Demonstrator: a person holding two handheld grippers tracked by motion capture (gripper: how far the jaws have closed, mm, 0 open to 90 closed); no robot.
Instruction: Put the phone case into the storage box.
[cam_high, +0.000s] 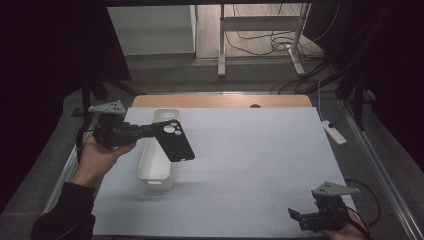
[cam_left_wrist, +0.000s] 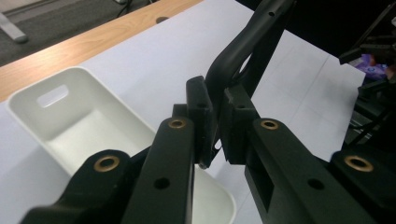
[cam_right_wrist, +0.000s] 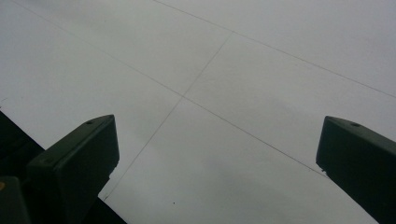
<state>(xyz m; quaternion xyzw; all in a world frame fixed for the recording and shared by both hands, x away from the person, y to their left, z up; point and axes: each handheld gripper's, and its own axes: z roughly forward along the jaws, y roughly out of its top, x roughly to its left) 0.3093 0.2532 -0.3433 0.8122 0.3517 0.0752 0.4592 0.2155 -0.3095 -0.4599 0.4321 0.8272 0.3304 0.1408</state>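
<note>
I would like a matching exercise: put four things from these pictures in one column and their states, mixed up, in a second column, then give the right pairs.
Things:
1. left claw
2. right claw
3. phone case
4. white bin

States:
A. held in the air above the bin
B. open, low over the white mat, holding nothing
C. standing on the mat with nothing inside
D. shut on a black thing

Pairs: 1-D, 2-B, 3-A, 4-C

Left gripper (cam_high: 161, 131), mid-left of frame, clamps black phone case (cam_high: 176, 142) above white bin (cam_high: 156, 165). Right gripper (cam_high: 296, 215), bottom right w/ jaws apart, is low over the pale mat (cam_high: 250, 165). Wood table edge (cam_high: 220, 101) at top center.
</note>
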